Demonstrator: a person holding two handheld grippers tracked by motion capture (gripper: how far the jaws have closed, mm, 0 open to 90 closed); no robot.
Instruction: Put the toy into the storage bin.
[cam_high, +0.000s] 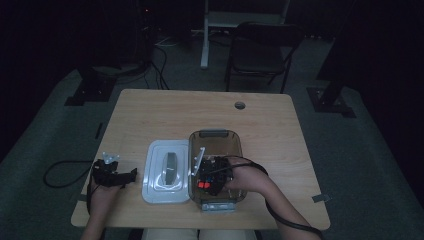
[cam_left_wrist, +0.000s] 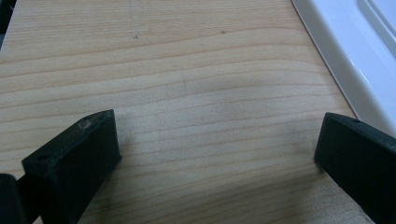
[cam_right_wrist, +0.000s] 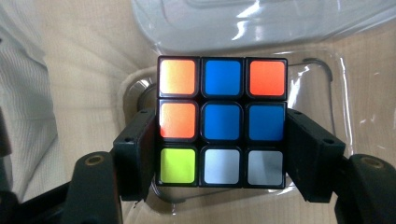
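Note:
A scrambled puzzle cube (cam_right_wrist: 222, 122) with orange, blue, green and white stickers sits between the two jaws of my right gripper (cam_right_wrist: 222, 154), which is shut on its sides. In the high view that right gripper (cam_high: 206, 179) reaches into the clear plastic container (cam_high: 216, 136) near the table's front, with red stickers of the cube (cam_high: 201, 184) showing. The container's white lid (cam_high: 166, 171) lies flat just left of it. My left gripper (cam_high: 111, 172) rests low over the bare wood left of the lid, jaws wide apart, nothing between them (cam_left_wrist: 217, 149).
The wooden table (cam_high: 150, 112) has a cable hole (cam_high: 240, 105) at the back. The lid's white edge (cam_left_wrist: 336, 60) lies close to my left gripper's right jaw. A black chair (cam_high: 260, 50) and stand legs sit beyond the table. Cables trail off both sides.

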